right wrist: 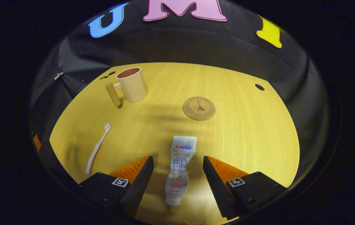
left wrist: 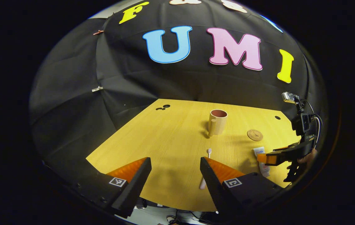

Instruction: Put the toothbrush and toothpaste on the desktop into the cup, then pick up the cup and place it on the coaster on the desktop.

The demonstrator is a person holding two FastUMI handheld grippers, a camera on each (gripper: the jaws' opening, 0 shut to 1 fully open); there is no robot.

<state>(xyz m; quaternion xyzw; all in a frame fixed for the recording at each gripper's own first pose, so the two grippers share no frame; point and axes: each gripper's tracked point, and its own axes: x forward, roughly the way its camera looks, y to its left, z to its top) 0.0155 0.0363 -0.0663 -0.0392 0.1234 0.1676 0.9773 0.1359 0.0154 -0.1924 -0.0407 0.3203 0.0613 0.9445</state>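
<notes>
On the yellow wooden desk (right wrist: 243, 140) nothing is yet done: white toothbrush (right wrist: 97, 148) and white toothpaste tube (right wrist: 179, 168) lie flat, the latter between the right gripper's (right wrist: 177, 175) spread jaws, beige handled cup (right wrist: 130, 85) stands empty, round cork coaster (right wrist: 199, 108) bare, left gripper's (left wrist: 175, 175) jaws spread.

Beige plastic handled cup (right wrist: 132, 84) upright, empty, far-left on the wooden desktop. Round cork coaster (right wrist: 199, 108) flat mid-desk. White toothbrush (right wrist: 97, 148) and crumpled white toothpaste tube (right wrist: 179, 168) lie flat, apart, nearer.

place: recording booth — black cloth wall (left wrist: 71, 103) | wooden desktop (right wrist: 243, 140)
</notes>
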